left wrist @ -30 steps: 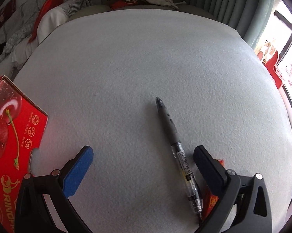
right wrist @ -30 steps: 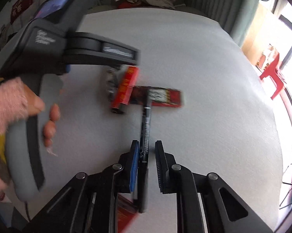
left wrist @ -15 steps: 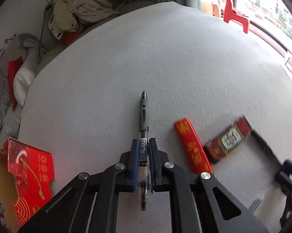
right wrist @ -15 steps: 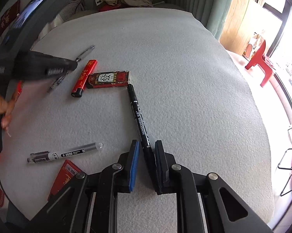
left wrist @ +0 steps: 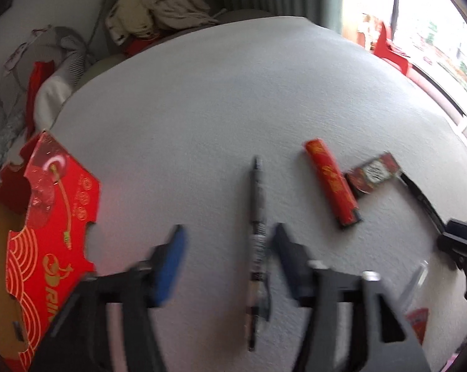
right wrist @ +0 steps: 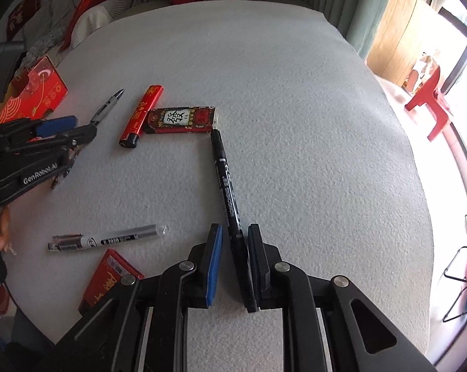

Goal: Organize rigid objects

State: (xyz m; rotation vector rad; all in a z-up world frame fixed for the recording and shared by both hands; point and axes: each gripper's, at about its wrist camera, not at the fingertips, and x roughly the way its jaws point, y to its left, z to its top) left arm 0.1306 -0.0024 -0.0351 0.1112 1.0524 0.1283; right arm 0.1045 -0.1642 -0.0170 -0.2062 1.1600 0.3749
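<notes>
The white pad (right wrist: 295, 124) is carrying everything, with the red box (left wrist: 44, 232) lying well off to the outer side of the left fingers. The left gripper (left wrist: 230, 254) is standing wide, its jaws having just been opening, and the grey pen (left wrist: 255, 223) is lying between them, touching neither pad — released beside the lighter (left wrist: 331, 183) and the mahjong pack (left wrist: 373, 175), which are sitting just beyond its right finger. The right gripper (right wrist: 233, 257) is clamping the black marker (right wrist: 227, 186) near its tail, the tip reaching ahead of the fingers to just touch the pack's corner. A clear pen (right wrist: 106, 238) and a red packet (right wrist: 106, 282) are waiting beside its left finger. The step in hand seems to be lining the marker up with the row — best done by lowering it flat, parallel to the grey pen, before opening, so it is not rolling or nudging the pack.
</notes>
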